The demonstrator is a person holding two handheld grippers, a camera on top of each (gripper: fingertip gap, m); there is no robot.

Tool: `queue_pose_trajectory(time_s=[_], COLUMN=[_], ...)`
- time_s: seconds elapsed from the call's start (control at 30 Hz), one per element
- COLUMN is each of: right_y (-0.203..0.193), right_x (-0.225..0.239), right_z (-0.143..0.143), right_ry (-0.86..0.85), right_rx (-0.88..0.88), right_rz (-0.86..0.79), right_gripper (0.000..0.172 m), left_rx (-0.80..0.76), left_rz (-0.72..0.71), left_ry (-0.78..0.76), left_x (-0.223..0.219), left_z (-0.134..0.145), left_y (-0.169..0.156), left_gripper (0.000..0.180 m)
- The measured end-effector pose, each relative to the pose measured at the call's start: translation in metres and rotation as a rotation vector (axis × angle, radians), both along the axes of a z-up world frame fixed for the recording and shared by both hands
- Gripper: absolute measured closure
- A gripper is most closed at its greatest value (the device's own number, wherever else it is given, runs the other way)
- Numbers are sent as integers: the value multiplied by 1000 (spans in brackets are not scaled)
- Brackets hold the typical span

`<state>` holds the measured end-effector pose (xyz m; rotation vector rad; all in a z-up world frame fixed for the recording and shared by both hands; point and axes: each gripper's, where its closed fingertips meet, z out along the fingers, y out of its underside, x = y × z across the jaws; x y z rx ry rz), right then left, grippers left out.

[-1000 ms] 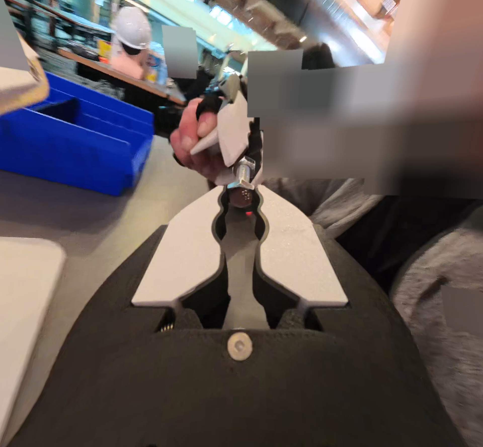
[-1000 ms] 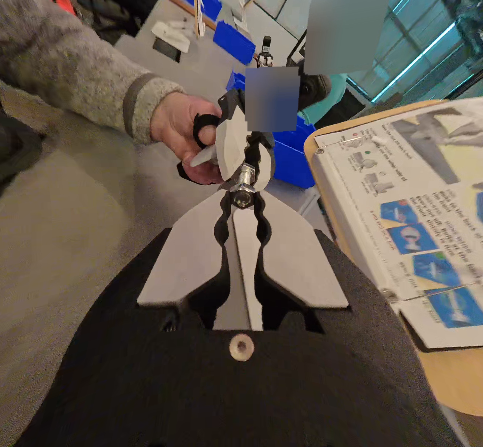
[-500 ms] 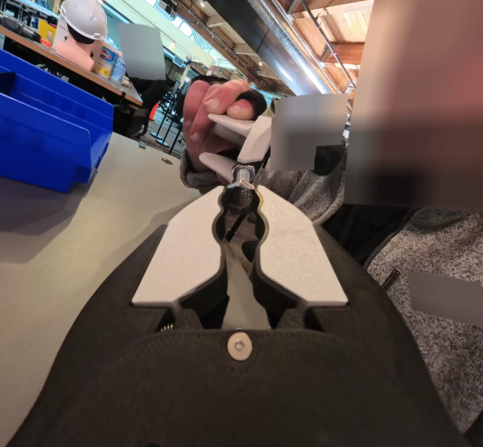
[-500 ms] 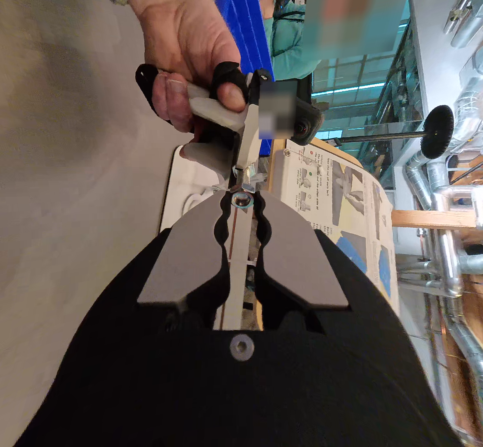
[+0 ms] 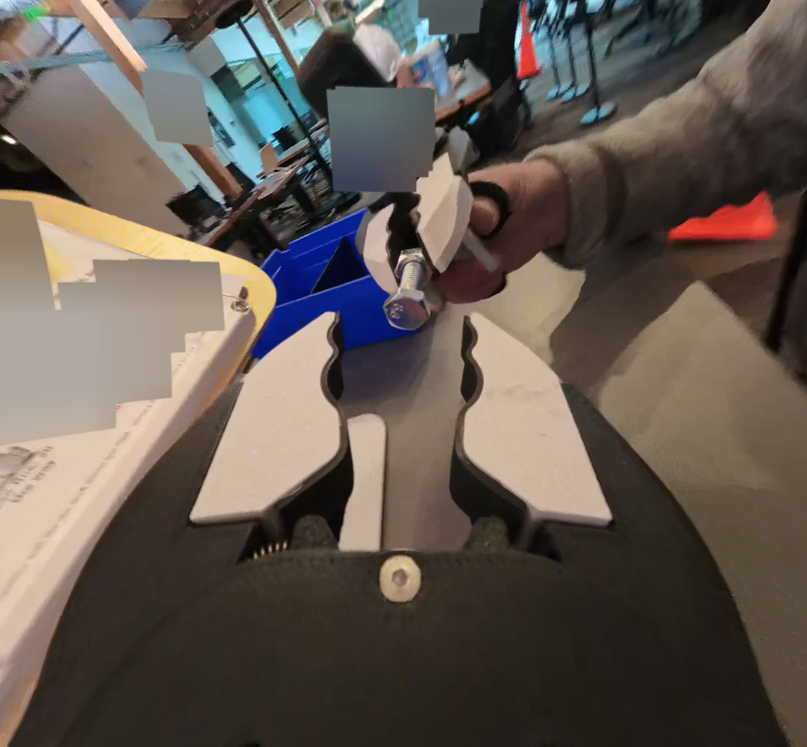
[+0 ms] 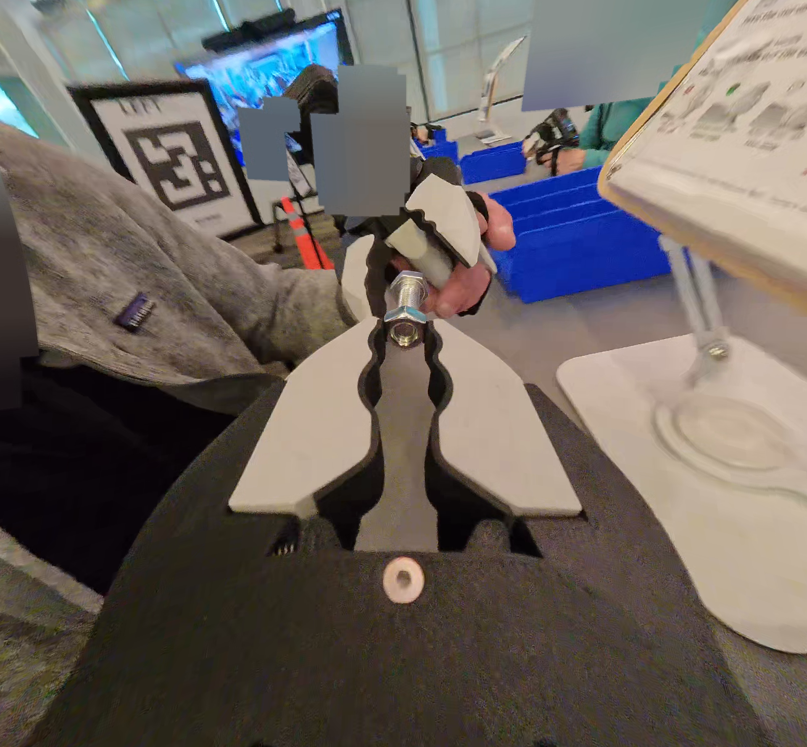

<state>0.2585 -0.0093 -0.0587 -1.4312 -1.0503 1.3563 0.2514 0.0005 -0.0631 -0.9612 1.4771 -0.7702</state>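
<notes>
Right hand-held gripper (image 6: 404, 335) clamps nut (image 6: 404, 333), bolt (image 5: 408, 289)

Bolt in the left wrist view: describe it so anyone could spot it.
Find the blue bin beyond the open left gripper. At its right edge, the right gripper holds the bolt by its nut: the only shiny silver, threaded piece there.

My feeds are evenly lit by daylight from big windows (image 6: 458, 27) behind. Backgrounds smear with motion blur and bow at the edges. Near, the bolt (image 5: 408, 289) glints, and soft shadows fall on the table (image 5: 655, 398).
</notes>
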Motion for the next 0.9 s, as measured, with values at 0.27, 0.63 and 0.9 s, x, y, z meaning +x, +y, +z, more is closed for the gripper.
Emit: queue_pose_trajectory(time_s=[0.27,0.63,0.9], right_y=[-10,-4,6], right_x=[-2,-5,-14], right_z=[-9,-14,-22], right_ry=[133,-259,-824], right_rx=[-257,492,1375], right_rz=[125,-141,-260], right_gripper=[154,154,154], left_rx=[179,-614,-1078], left_rz=[16,-251,-506], left_ry=[62,26,-44], left_x=[3,1,-6], left_z=[-8,-12,-17], left_y=[-11,-13,-8], left_gripper=[161,163,163])
